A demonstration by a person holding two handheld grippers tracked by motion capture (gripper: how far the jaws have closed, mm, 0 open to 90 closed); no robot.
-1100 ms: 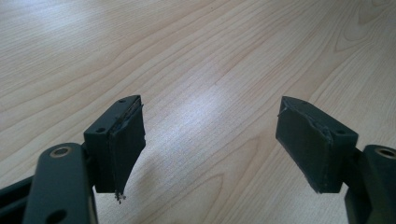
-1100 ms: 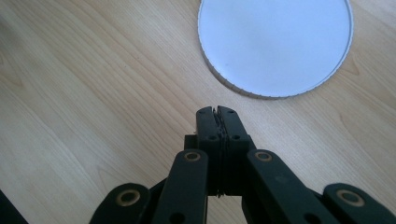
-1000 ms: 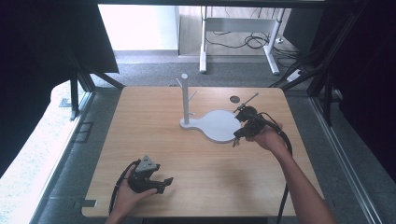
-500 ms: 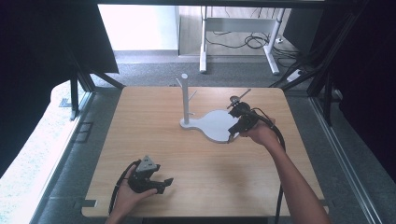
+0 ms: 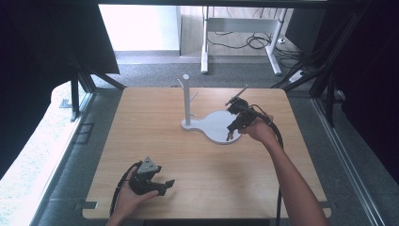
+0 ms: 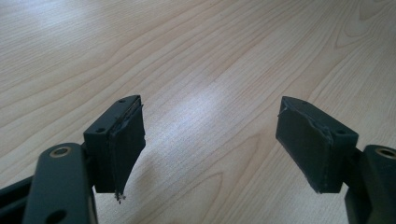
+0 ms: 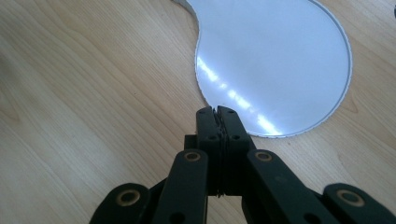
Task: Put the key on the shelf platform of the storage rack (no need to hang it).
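Across the pale wooden table (image 5: 202,169), the white stand with its pear-shaped flat base and upright pegged post (image 5: 214,127) sits toward the far right, and your right gripper (image 5: 230,136) has slid leftward over the last second to the near edge of that base, jaws pressed fully together on nothing. With that tip now at the rim, you look set to nudge the base rather than grasp it. Your left gripper (image 5: 168,184) rests near the front edge, jaws spread wide and empty.
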